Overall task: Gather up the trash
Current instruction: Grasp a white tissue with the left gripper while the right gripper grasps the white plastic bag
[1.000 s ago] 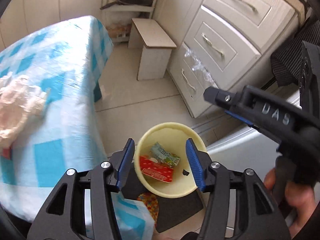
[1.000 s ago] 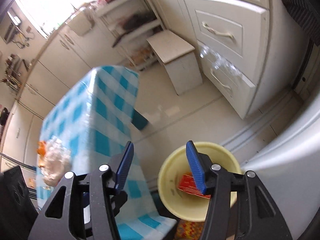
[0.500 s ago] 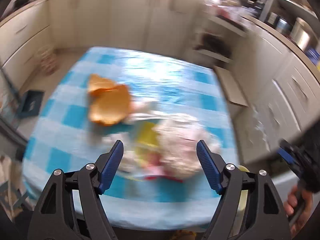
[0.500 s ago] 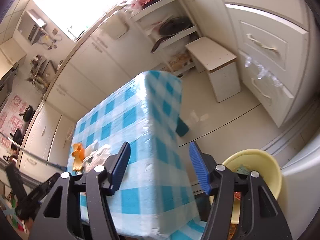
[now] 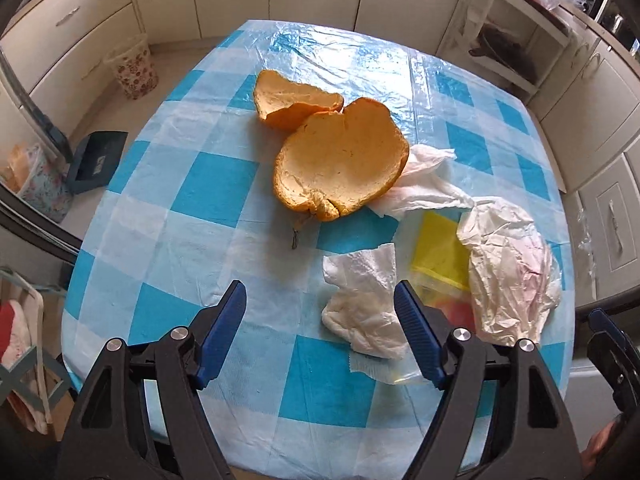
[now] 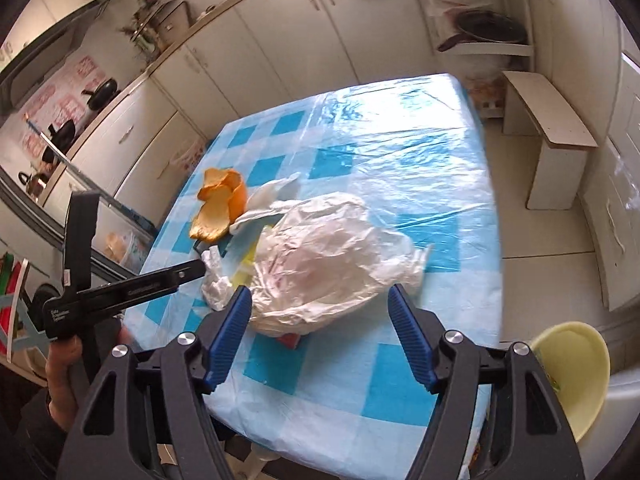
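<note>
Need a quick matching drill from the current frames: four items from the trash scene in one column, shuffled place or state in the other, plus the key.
Column 1
1. orange peel
2. crumpled plastic bag
3. yellow bin
4. left gripper

Column 2
A. below the table's edge, off the checkered tablecloth
B. open and empty, over the cloth
C. two curved pieces, pale insides showing
D. lies between the right gripper's open fingers in its own view, partly covering a yellow sheet

Pairs: 1-C, 2-D, 3-A, 4-B
</note>
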A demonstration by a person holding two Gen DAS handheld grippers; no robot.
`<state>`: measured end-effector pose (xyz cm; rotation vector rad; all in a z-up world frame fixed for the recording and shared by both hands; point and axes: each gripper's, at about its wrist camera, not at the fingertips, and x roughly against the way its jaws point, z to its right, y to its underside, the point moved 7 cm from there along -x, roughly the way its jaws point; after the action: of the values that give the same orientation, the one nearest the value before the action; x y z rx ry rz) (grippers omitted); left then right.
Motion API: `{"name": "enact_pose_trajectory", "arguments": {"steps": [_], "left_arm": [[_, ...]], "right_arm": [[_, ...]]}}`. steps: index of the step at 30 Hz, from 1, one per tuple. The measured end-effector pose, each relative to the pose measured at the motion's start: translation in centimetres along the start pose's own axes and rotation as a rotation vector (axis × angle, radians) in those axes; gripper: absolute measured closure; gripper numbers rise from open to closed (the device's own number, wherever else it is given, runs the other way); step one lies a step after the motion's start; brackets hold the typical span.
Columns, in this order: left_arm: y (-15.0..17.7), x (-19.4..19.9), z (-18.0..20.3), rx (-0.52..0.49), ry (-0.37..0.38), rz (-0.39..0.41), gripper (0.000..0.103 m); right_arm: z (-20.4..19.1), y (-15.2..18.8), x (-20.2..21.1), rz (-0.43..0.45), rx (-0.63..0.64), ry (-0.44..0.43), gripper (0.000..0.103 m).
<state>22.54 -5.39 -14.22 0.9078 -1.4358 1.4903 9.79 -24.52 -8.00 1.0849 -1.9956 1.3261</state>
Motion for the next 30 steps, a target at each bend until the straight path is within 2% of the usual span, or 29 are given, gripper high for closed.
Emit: {"name": "enact_pose_trajectory", "arguments": {"steps": [5, 7, 9, 10, 11, 14, 17, 22, 26, 30], "left_arm": [[0.2, -1.6, 0.2, -0.017, -0.008, -0.026, 0.03], [0.2, -1.9, 0.0, -0.018, 0.003, -0.025, 0.034], [0.2, -1.8, -0.3, -0.029, 0.009, -0.023, 0.056], [0.2, -1.5, -0.4, -0.032, 0.014, -0.022, 0.062], [0.2, -1.3, -0.7, -0.029, 0.027, -0.024, 0.075], [0.1, -0.5, -1.9, -0.007, 0.058, -0.016, 0.087], [-0.1, 0.6, -3.7, 0.034, 0.104, -0.009, 0.091], [-0.3, 1.3, -6.3, 0.093, 0.131, 0.002, 0.092], [-0.3, 1.5, -6.8, 0.107, 0.138, 0.011, 0.093], [-0.4, 2.1, -6.6, 0.106, 0.169, 0.022, 0.094]], "right_arm": [[-3.8, 0.4, -2.8, -0.039, 0.111, -0.001, 0.032], [-4.4, 0.9, -4.0, -0.064, 0.149, 0.024, 0.032], [-4.5, 1.4, -5.1, -0.097, 0.165, 0.047, 0.041], [-4.4, 1.6, -5.7, -0.117, 0.16, 0.043, 0.061], [-4.3, 1.7, -6.1, -0.132, 0.145, 0.036, 0.064], [-4.1, 1.2, -5.5, -0.111, 0.103, -0.027, 0.067], [-4.5, 0.3, -3.9, -0.068, 0.054, -0.125, 0.068], [-4.0, -1.0, -2.2, -0.011, -0.054, -0.247, 0.068], [-3.0, -2.0, -1.1, 0.035, -0.142, -0.307, 0.068], [-2.0, -2.5, -0.4, 0.069, -0.19, -0.317, 0.068]]}}
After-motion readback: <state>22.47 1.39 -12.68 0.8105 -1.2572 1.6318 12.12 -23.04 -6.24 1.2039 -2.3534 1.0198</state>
